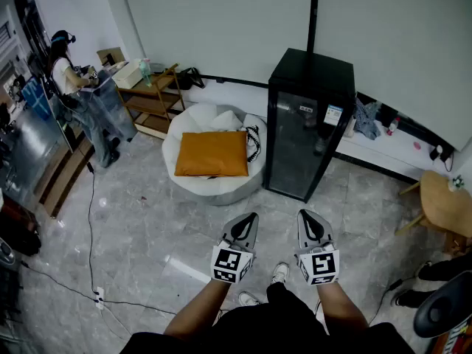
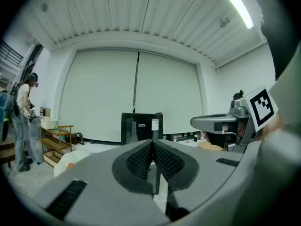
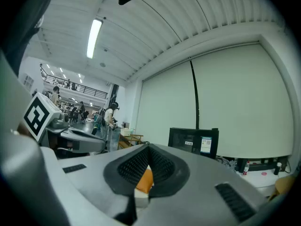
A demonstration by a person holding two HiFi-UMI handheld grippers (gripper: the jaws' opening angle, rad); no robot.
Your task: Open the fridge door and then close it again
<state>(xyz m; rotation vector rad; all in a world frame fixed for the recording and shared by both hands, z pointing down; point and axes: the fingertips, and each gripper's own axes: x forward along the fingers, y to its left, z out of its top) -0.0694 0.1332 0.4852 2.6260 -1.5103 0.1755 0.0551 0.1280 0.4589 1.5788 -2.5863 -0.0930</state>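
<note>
The fridge [image 1: 306, 124] stands at the floor's far edge against the wall, its door shut and well apart from both claws, so the task looks not yet begun. The left claw [image 1: 248, 221] and right claw [image 1: 307, 220] are held side by side, jaws together and empty, probably a resting carry for the approach.

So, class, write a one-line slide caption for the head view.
Left gripper and right gripper, both shut, held short of the closed black fridge; orange cushion on white beanbag beside it.
</note>
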